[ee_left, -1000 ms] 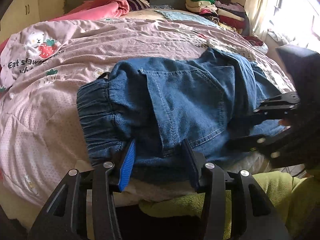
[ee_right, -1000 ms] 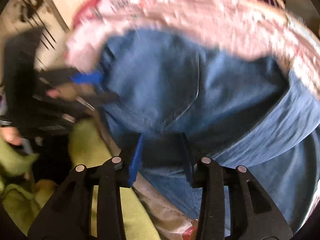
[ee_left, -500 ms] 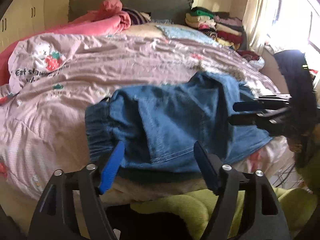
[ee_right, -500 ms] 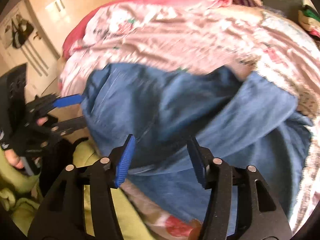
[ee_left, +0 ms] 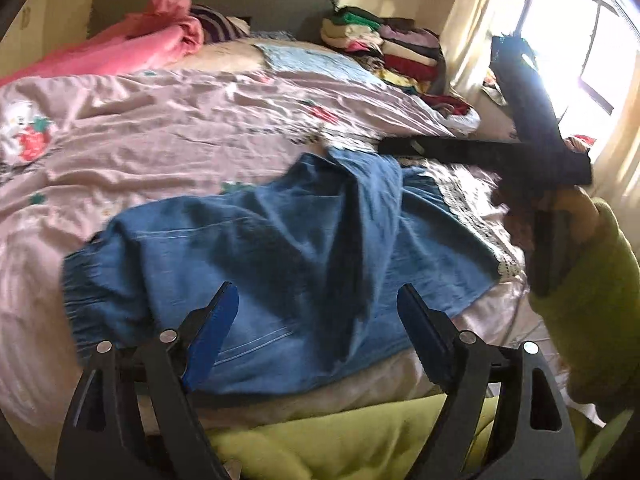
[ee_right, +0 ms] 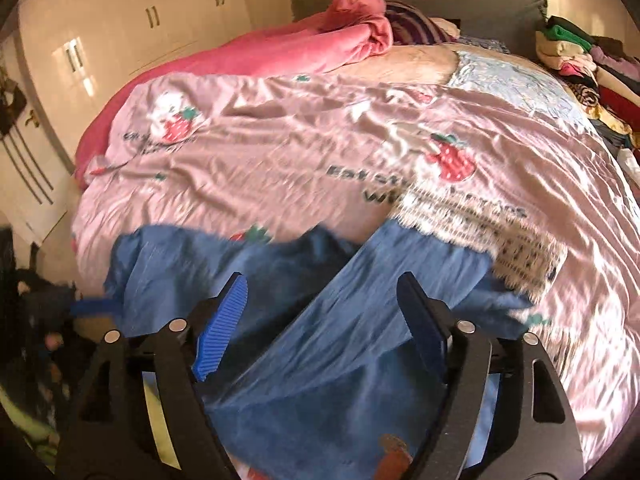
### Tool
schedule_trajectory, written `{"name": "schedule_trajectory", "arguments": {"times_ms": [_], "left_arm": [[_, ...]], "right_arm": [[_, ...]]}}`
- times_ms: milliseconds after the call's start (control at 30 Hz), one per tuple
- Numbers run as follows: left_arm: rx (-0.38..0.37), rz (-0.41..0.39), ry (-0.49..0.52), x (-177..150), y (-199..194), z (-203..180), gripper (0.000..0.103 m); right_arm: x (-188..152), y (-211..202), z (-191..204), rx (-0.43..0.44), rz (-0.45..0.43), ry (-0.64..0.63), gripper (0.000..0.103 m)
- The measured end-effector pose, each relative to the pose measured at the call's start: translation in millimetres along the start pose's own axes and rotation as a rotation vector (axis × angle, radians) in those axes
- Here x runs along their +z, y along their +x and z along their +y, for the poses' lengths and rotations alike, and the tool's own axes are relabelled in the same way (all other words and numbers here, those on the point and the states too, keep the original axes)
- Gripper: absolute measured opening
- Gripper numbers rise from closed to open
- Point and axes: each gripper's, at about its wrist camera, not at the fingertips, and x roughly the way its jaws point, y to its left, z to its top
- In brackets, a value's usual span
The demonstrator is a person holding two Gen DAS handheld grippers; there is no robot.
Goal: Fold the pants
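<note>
Across the far side of the bed, I am seeing a pink blanket (ee_right: 280, 52) bunched by the headboard and a stack of folded clothes (ee_left: 384, 44) sitting at the right corner, both well apart from my work. Nothing is standing between my tools and the blue denim pants (ee_left: 260, 272), which are lying crumpled on the strawberry-print quilt (ee_right: 320, 152) at the near edge, waistband toward my left, legs trailing off right. My left gripper (ee_left: 316, 328) is hanging spread wide over the denim, clasping nothing; my right gripper (ee_right: 320, 312) is likewise gaping, empty. Only the left view is showing the right tool raised; only the right view is showing the wardrobe doors (ee_right: 120, 32).
</note>
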Motion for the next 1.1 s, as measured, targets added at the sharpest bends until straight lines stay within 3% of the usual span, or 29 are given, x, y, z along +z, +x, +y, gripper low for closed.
{"name": "schedule_trajectory", "arguments": {"times_ms": [200,400,500,633,667,733,800,833,900,1100], "left_arm": [[-0.070,0.066,0.039,11,38,-23,0.081],[-0.087,0.100,0.013,22,74,-29,0.079],[-0.106,0.118,0.008,26,89,-30,0.064],[-0.111,0.152,0.005,25,105,-34,0.030],[-0.104,0.155,0.003,24,108,-34,0.029],[-0.110,0.154,-0.005,22,111,-32,0.029],[-0.119,0.154,-0.014,21,111,-30,0.029],[-0.124,0.153,-0.017,21,111,-29,0.029],[-0.131,0.151,-0.018,21,110,-28,0.029],[-0.132,0.139,-0.023,20,106,-26,0.031]], "right_arm": [[30,43,-27,-0.037,0.045,0.047,0.073],[46,97,-45,-0.095,0.124,0.074,0.073],[51,117,-51,-0.119,0.147,0.097,0.073],[57,139,-55,-0.174,0.168,0.102,0.073],[58,144,-57,-0.192,0.168,0.103,0.073],[58,151,-59,-0.225,0.171,0.083,0.062],[58,153,-63,-0.253,0.160,0.062,0.037],[58,151,-67,-0.242,0.154,0.069,0.034],[59,144,-76,-0.227,0.141,0.096,0.010],[49,97,-97,-0.161,0.064,0.170,0.006]]}}
